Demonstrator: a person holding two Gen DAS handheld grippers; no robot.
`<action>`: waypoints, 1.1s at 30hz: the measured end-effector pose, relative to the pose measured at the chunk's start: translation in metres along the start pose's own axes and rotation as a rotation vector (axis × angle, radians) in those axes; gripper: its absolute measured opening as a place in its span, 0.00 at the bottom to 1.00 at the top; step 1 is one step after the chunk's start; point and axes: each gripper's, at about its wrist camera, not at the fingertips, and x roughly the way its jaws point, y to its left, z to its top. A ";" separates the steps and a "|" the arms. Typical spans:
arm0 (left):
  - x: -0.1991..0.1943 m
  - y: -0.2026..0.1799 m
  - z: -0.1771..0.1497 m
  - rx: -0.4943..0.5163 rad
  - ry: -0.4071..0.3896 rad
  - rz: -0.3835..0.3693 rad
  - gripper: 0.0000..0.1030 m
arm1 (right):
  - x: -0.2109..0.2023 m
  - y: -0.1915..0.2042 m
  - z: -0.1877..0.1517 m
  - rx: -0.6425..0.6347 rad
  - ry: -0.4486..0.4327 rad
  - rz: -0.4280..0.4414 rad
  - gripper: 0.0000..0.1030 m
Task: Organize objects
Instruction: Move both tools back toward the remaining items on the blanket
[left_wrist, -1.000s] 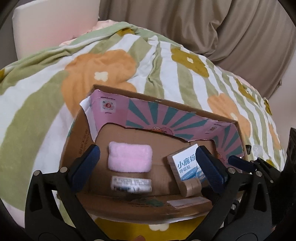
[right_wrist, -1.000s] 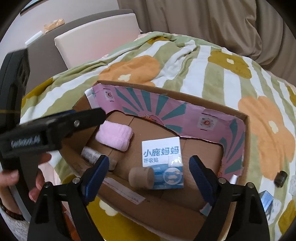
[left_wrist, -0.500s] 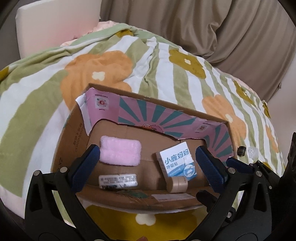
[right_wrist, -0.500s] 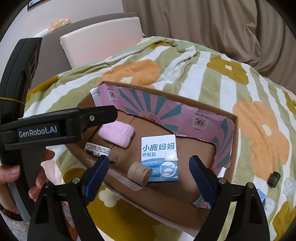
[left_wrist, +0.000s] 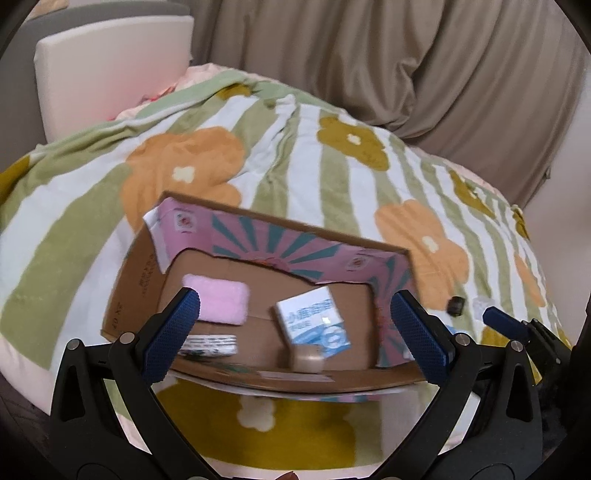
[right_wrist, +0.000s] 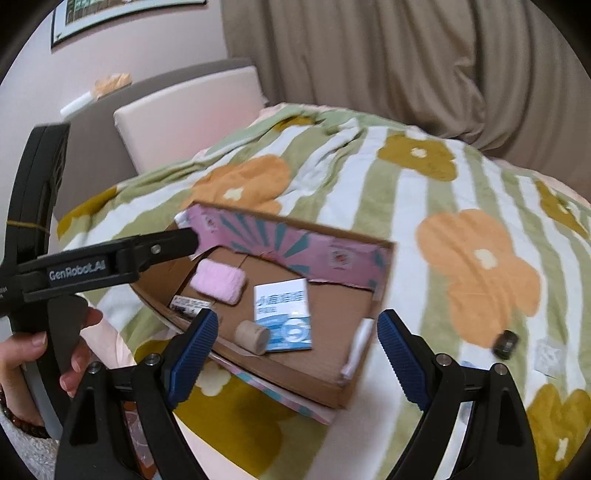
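Black left tongs (right_wrist: 186, 236) — marked "GenRobot.AI".

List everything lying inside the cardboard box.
Inside the cardboard box: a pink fluffy pad, a white-and-blue packet, a tan roll touching it, and a printed flat item at the near left wall. Its near end is hidden behind a claw finger.

Blanket (left_wrist: 332, 192): green-white stripes, orange and mustard flowers. Cardboard box (left_wrist: 288, 236): brown, pink lining, teal rays. Pad (left_wrist: 221, 300): pink. Carton (left_wrist: 314, 321): blue-white.
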 end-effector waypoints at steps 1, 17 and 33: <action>-0.003 -0.005 0.000 0.006 -0.003 -0.003 1.00 | -0.008 -0.006 -0.001 0.016 -0.009 -0.009 0.83; -0.013 -0.119 -0.027 0.059 0.001 -0.106 1.00 | -0.087 -0.112 -0.036 0.195 -0.056 -0.121 0.97; 0.029 -0.246 -0.083 0.206 0.045 -0.128 1.00 | -0.123 -0.214 -0.076 0.232 -0.077 -0.242 0.99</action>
